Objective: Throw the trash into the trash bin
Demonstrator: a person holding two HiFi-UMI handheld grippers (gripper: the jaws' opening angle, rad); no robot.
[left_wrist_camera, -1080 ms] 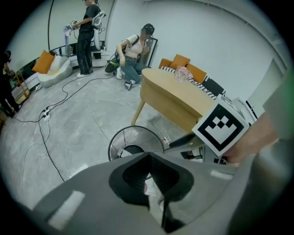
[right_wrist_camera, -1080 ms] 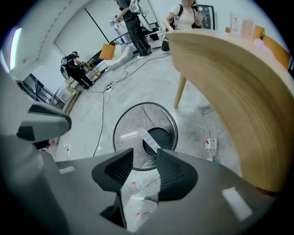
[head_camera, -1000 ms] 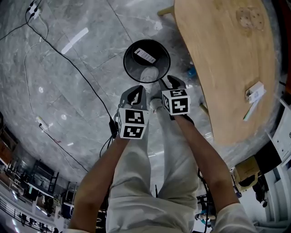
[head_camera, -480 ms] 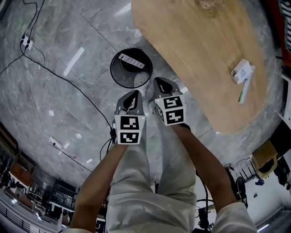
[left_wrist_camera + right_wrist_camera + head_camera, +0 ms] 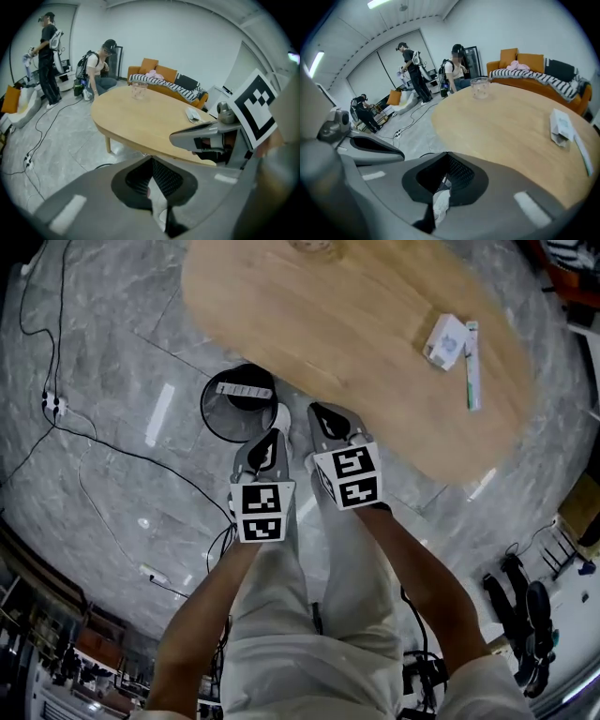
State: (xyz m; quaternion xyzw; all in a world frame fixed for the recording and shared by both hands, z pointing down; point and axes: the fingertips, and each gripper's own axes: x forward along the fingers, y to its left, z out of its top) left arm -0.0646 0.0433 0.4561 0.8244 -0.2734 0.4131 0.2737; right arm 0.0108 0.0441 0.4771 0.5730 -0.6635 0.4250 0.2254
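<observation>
Showing the scene around the trash bin: the black mesh bin stands on the grey floor with its far rim under the edge of the wooden table, and a white printed strip shows inside it. The left gripper and right gripper hang side by side on the person's side of the bin, tips toward it. Both pairs of jaws are pressed together, the right's having just closed, and an unidentifiable white patch shows through each slit.
</observation>
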